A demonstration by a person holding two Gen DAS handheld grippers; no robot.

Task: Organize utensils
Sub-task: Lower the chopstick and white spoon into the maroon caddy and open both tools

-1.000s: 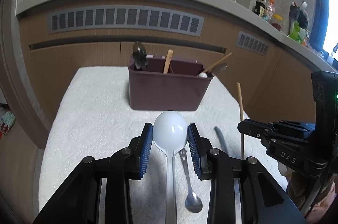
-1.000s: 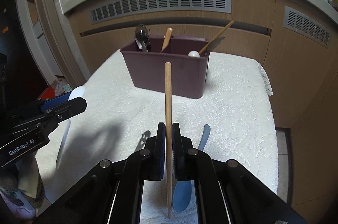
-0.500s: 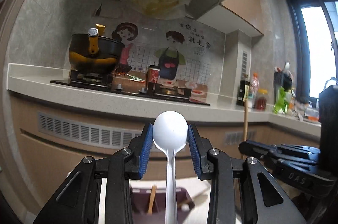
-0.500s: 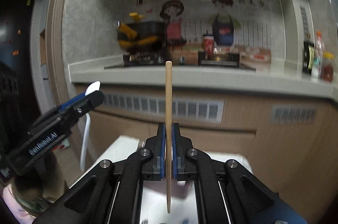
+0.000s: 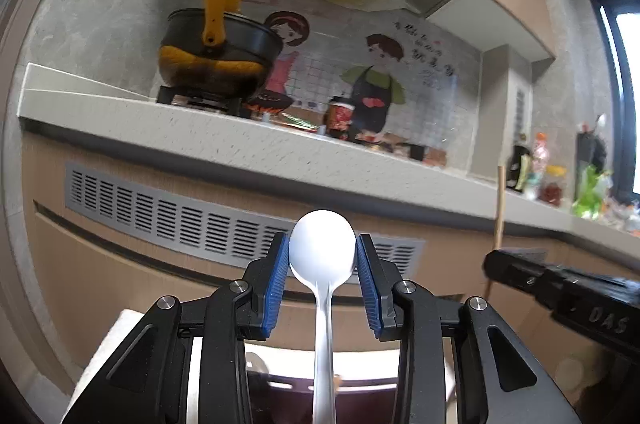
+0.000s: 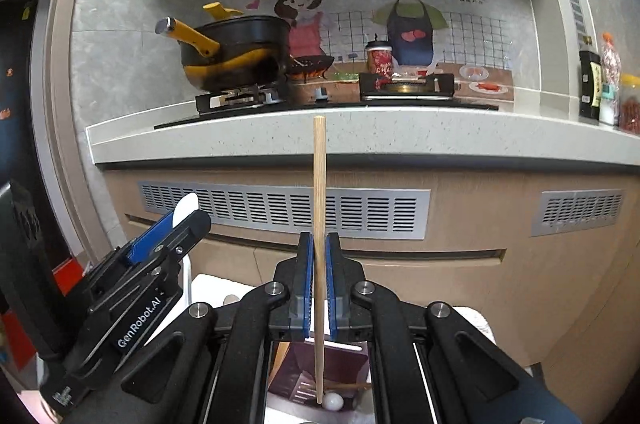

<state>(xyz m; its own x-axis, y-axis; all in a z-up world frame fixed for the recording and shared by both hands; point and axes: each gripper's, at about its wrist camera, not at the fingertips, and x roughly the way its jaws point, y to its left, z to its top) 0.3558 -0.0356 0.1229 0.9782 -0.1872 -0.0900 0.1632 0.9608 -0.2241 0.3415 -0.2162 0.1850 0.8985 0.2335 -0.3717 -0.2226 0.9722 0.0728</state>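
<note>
Both grippers are now raised and tipped level over the caddy [image 6: 320,376], where a second ago they were looking down on the table — utensils lifted, ready to drop in. The left gripper [image 5: 322,264] is clamping a white spoon [image 5: 322,252] by its bowl; the right gripper [image 6: 319,272] is pinching a chopstick [image 6: 319,224] upright, its lower end hanging over the caddy. The caddy is showing only partly between the fingers — its compartments are hard to tell apart.

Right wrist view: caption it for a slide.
Right claw grips an upright wooden chopstick above the purple plastic utensil caddy.
</note>
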